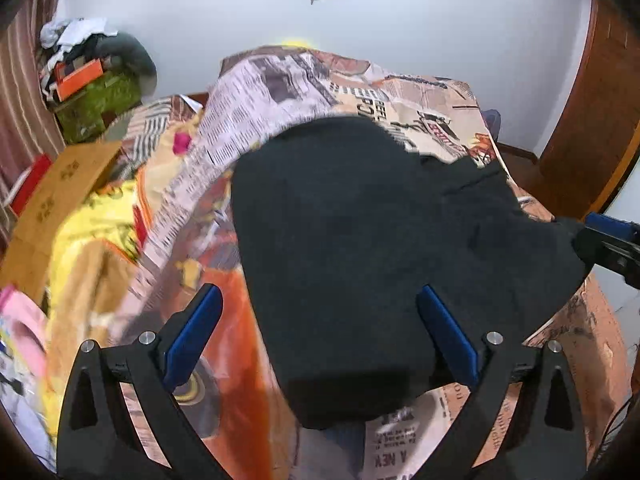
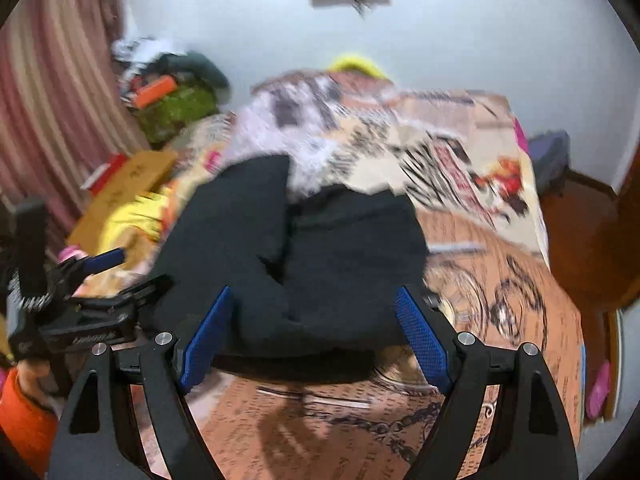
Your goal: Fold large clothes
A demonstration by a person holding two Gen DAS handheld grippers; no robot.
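A large black garment (image 1: 360, 248) lies folded into a thick bundle on the printed bedspread (image 1: 400, 92). My left gripper (image 1: 320, 300) is open, its blue pads wide apart above the garment's near end. The right gripper shows at the right edge of this view (image 1: 612, 240), beside the garment's right corner. In the right wrist view the black garment (image 2: 304, 264) lies just ahead of my open right gripper (image 2: 316, 300), with its near fold between the blue pads. The left gripper (image 2: 100, 264) shows at the left there. This view is blurred.
A yellow and orange blanket (image 1: 92, 240) and a cardboard box (image 1: 56, 196) lie left of the garment. A heap of clothes and a green bag (image 1: 92, 92) sit in the back left corner. A wooden door (image 1: 592, 120) stands at the right.
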